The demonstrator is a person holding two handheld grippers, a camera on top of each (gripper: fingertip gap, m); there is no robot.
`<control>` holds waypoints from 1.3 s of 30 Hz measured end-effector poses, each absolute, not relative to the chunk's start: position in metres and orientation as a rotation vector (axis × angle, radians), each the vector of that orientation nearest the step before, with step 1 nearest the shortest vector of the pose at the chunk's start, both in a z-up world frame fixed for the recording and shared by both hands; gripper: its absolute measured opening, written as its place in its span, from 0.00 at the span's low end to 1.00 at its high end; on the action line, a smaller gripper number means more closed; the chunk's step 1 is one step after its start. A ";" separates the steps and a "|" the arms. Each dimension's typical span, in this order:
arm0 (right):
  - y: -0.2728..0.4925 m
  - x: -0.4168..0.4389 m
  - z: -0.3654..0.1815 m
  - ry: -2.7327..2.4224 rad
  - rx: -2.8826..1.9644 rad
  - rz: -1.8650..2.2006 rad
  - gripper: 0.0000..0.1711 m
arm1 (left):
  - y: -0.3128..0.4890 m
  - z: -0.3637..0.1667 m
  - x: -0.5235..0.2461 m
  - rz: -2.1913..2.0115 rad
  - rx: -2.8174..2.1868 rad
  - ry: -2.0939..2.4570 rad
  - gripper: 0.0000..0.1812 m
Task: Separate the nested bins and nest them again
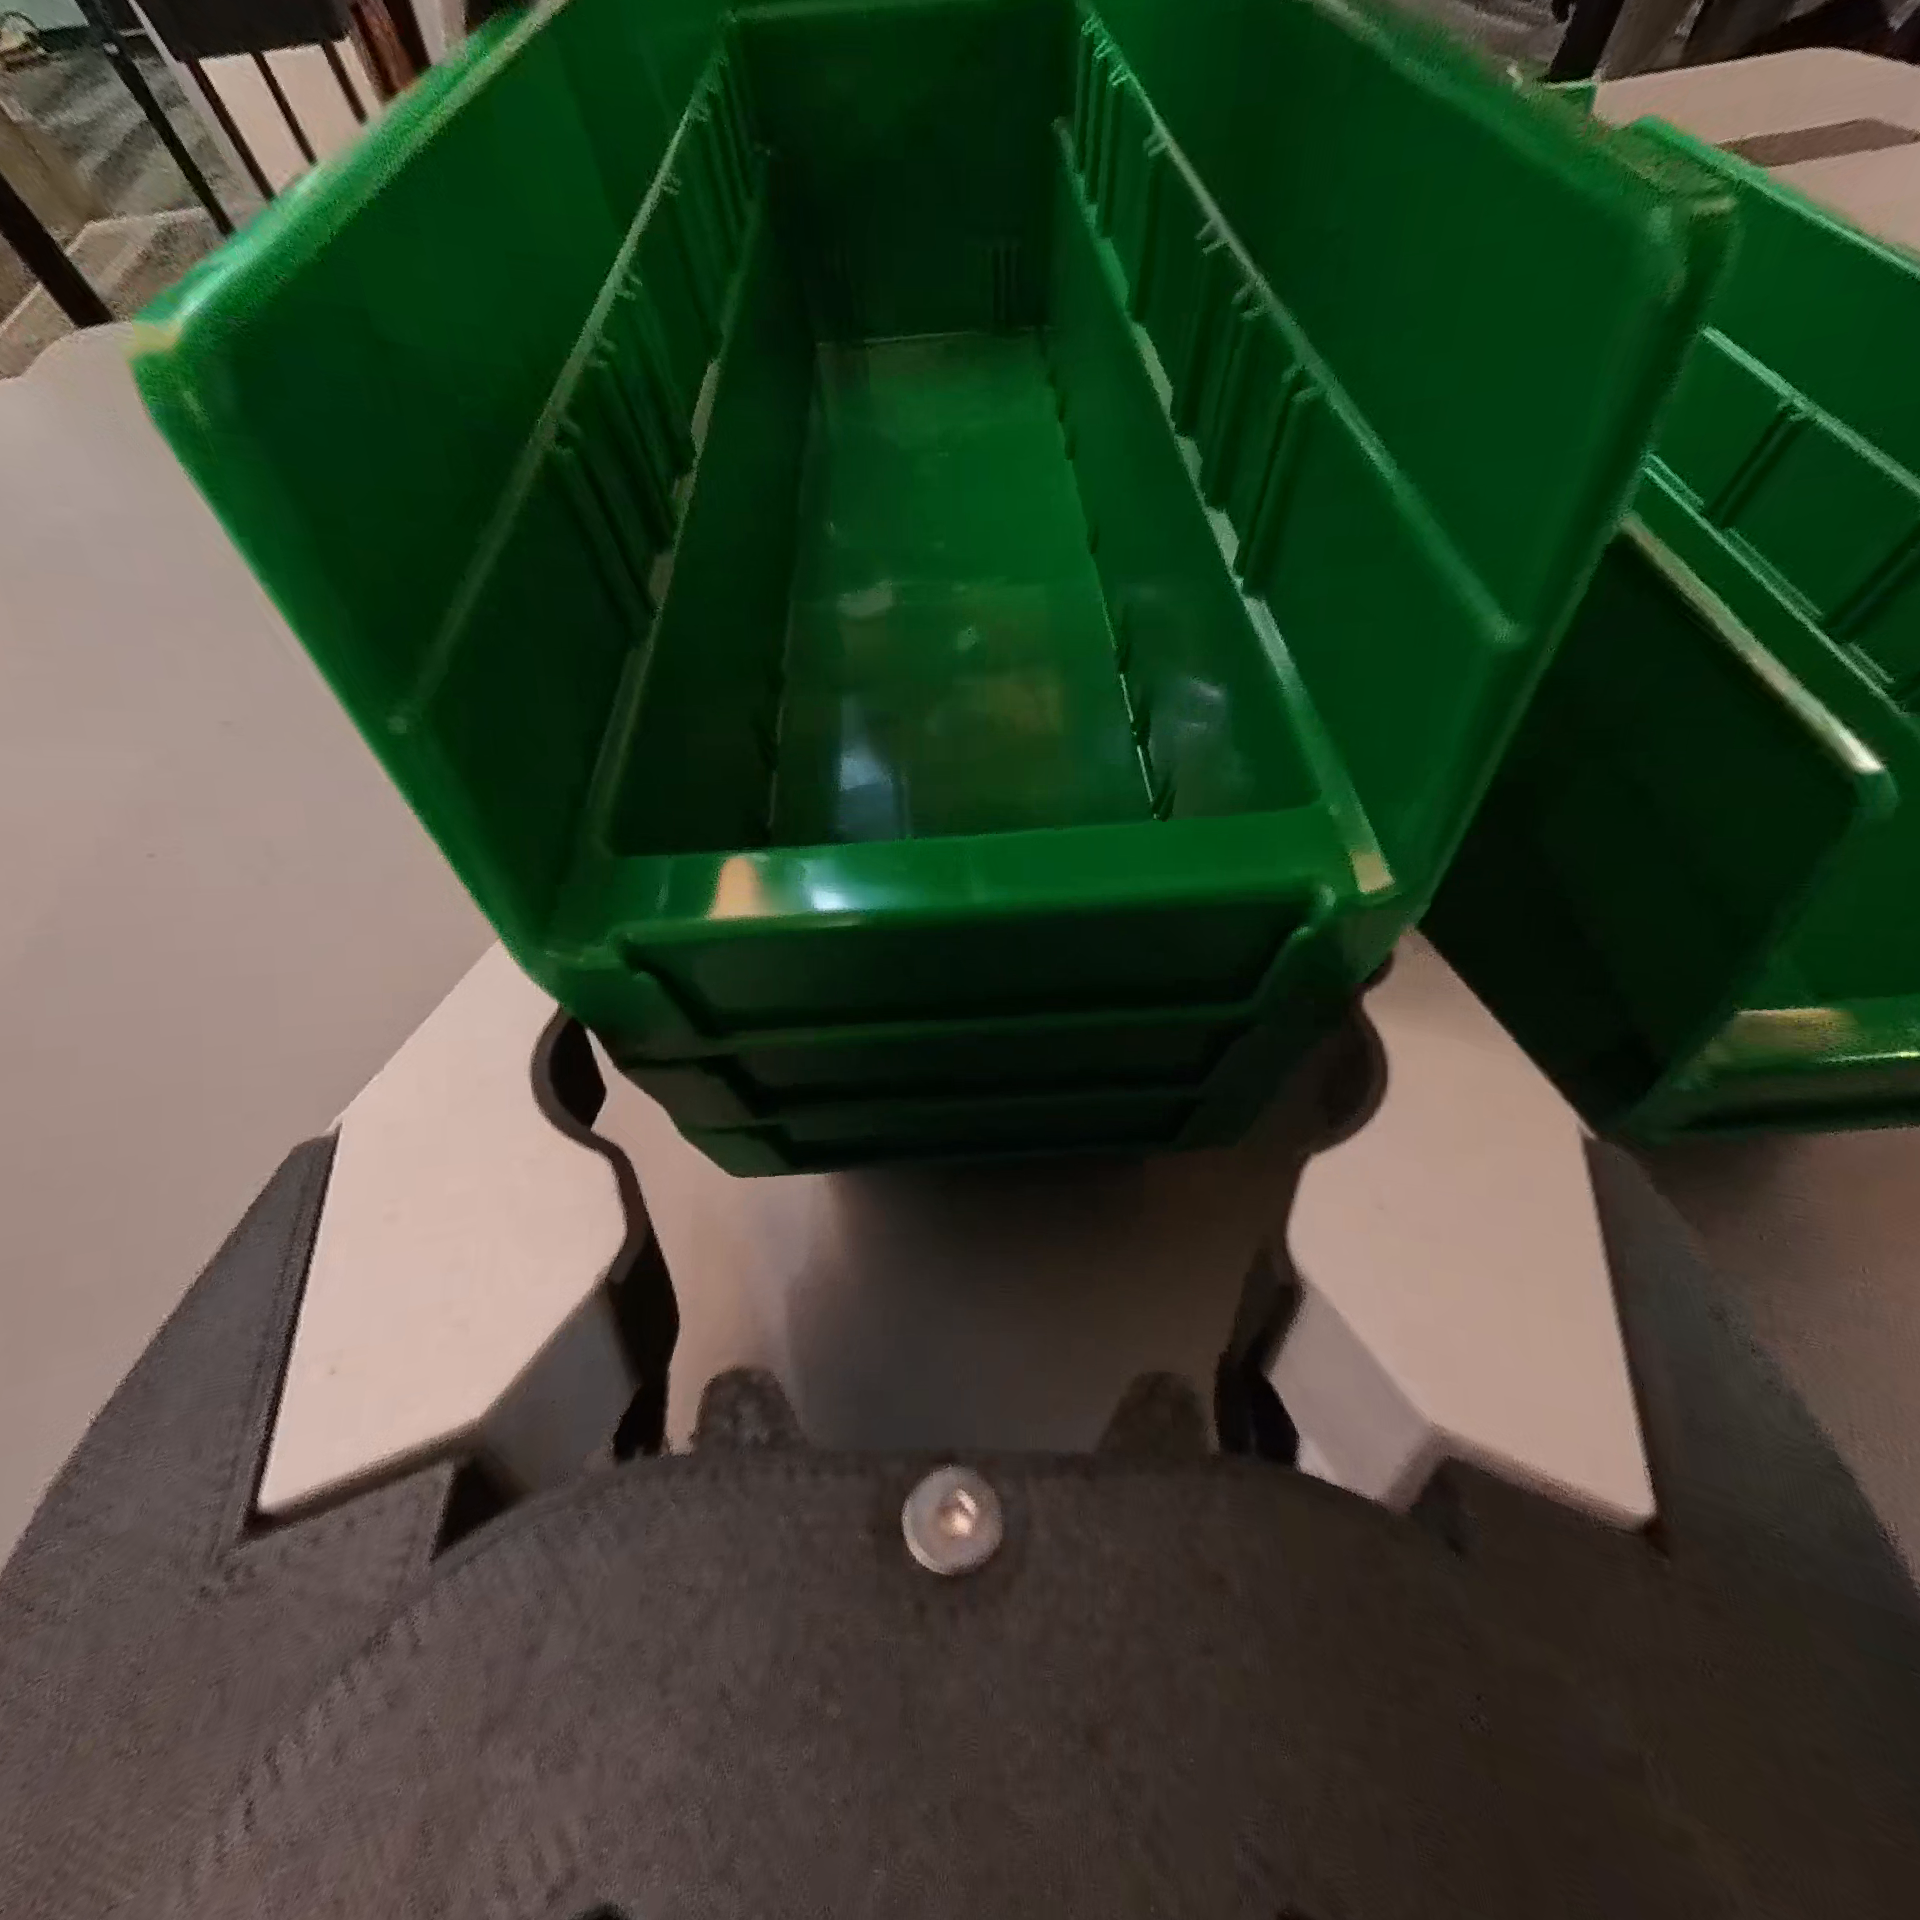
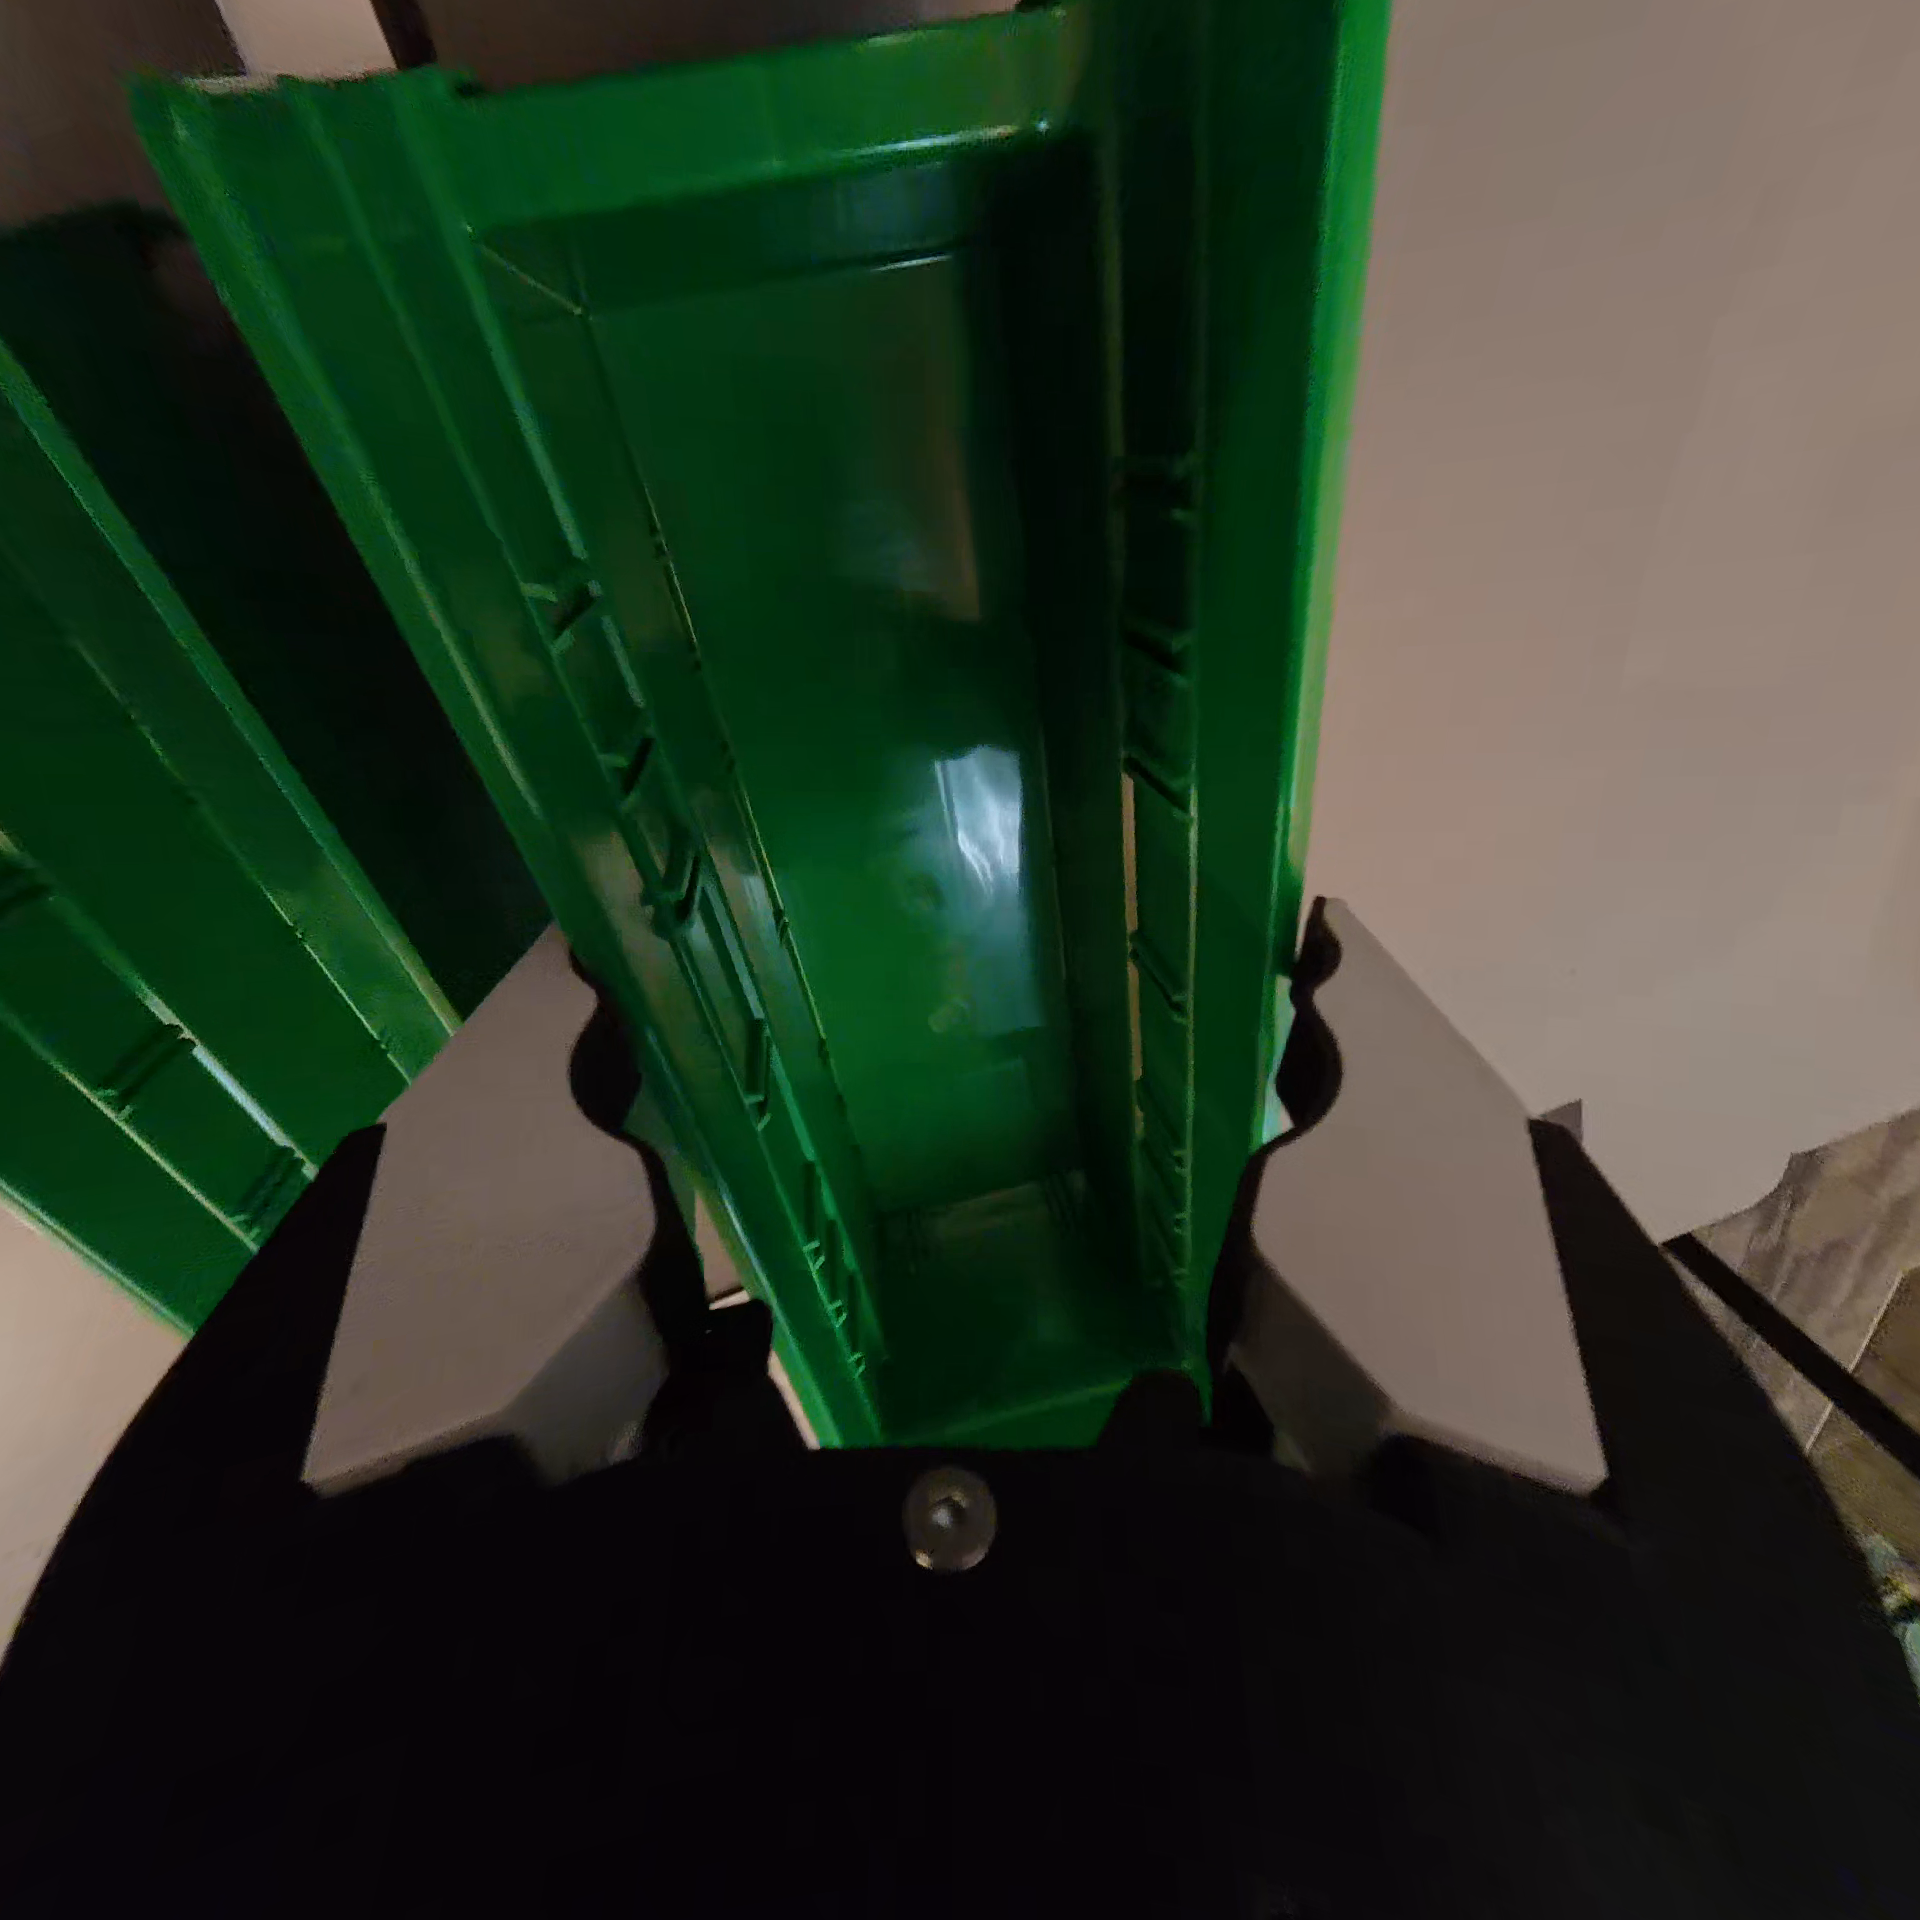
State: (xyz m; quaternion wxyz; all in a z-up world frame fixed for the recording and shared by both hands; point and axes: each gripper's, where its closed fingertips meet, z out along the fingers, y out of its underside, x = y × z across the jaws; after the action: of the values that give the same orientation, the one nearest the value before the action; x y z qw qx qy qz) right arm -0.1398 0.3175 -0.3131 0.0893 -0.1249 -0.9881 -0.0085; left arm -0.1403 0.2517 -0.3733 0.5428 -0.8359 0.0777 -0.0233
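Note:
A stack of nested green bins point(image 1: 935, 644) lies on the pale table point(image 1: 208, 727), with three front lips showing one above another. My left gripper point(image 1: 961, 1049) straddles the stack's near end, its fingertips point(image 1: 569, 1049) pressed against the lower bins' sides. A separate green bin point(image 2: 883, 727) runs lengthwise between my right gripper's point(image 2: 961, 1023) fingers, which clamp its two long walls. That bin also shows at the right edge of the left wrist view point(image 1: 1766, 727), tilted beside the stack. The stack shows at the left in the right wrist view point(image 2: 156, 831).
Dark railing bars point(image 1: 239, 114) stand beyond the table's far left edge. The table edge and a patterned floor point(image 2: 1818, 1299) show at the lower right in the right wrist view. Bare table point(image 2: 1610, 520) lies to the right of the held bin.

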 end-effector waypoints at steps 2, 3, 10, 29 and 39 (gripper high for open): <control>0.319 -0.142 -0.312 -2.935 -0.348 -0.026 0.70 | 0.253 -0.373 -0.142 -0.052 -1.985 0.179 0.76; 0.319 -0.143 -0.311 -2.932 -0.338 -0.024 0.68 | 0.254 -0.373 -0.143 -0.049 -1.986 0.172 0.76; 0.321 -0.143 -0.309 -2.933 -0.315 -0.004 0.63 | 0.255 -0.373 -0.143 -0.042 -1.982 0.164 0.74; 0.321 -0.140 -0.302 -3.011 -0.356 0.034 0.61 | 0.258 -0.374 -0.143 -0.047 -1.986 0.181 0.74; 0.317 -0.140 -0.284 -2.905 -0.283 0.001 0.56 | 0.260 -0.377 -0.143 -0.051 -2.005 0.189 0.74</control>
State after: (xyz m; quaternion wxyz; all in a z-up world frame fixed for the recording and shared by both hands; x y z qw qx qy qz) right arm -0.1395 0.3173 -0.2840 0.1113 -0.0964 -0.9891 0.0003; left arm -0.1430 0.2597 -0.3774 0.5342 -0.8414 0.0792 -0.0215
